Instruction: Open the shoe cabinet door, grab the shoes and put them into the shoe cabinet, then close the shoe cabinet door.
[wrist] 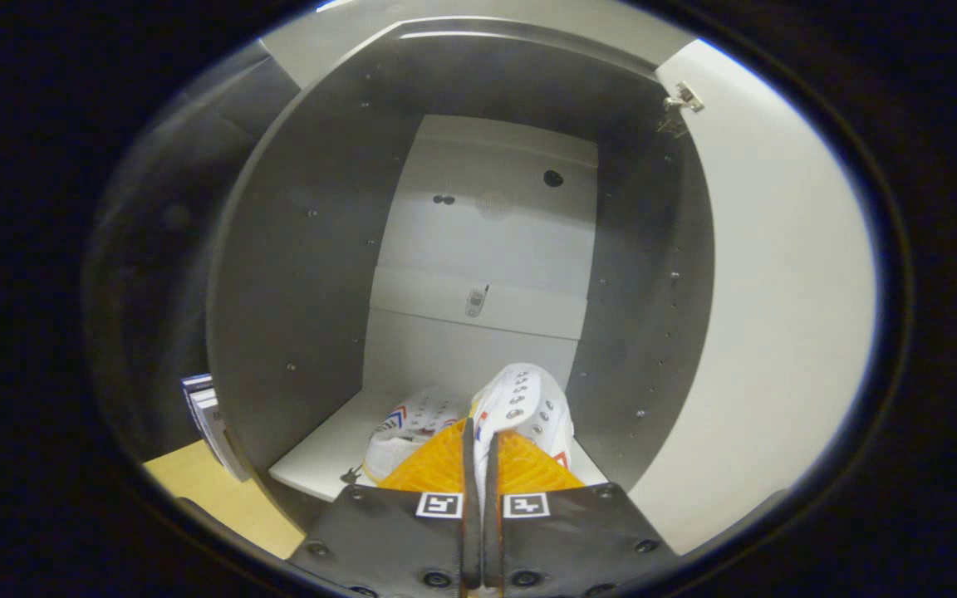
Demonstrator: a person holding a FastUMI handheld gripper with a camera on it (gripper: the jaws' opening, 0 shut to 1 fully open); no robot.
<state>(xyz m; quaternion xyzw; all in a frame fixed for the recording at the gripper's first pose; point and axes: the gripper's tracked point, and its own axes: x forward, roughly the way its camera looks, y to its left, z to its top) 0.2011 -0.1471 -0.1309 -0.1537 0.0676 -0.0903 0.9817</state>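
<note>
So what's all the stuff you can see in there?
Shoe cabinet: one, grey inside walls, pale back panel, ahead of the tongs.
Cabinet door: one, white, swung open beside the cabinet.
Shoes: two, white with coloured stripes, on the cabinet's bottom shelf just beyond the tongs.
Shelf: one, white, under the shoes.
Books: a few, pale, standing outside the cabinet's other wall.
Floor: tan.
Tongs: one pair, fingers close together, pinching the nearer shoe's edge.
</note>
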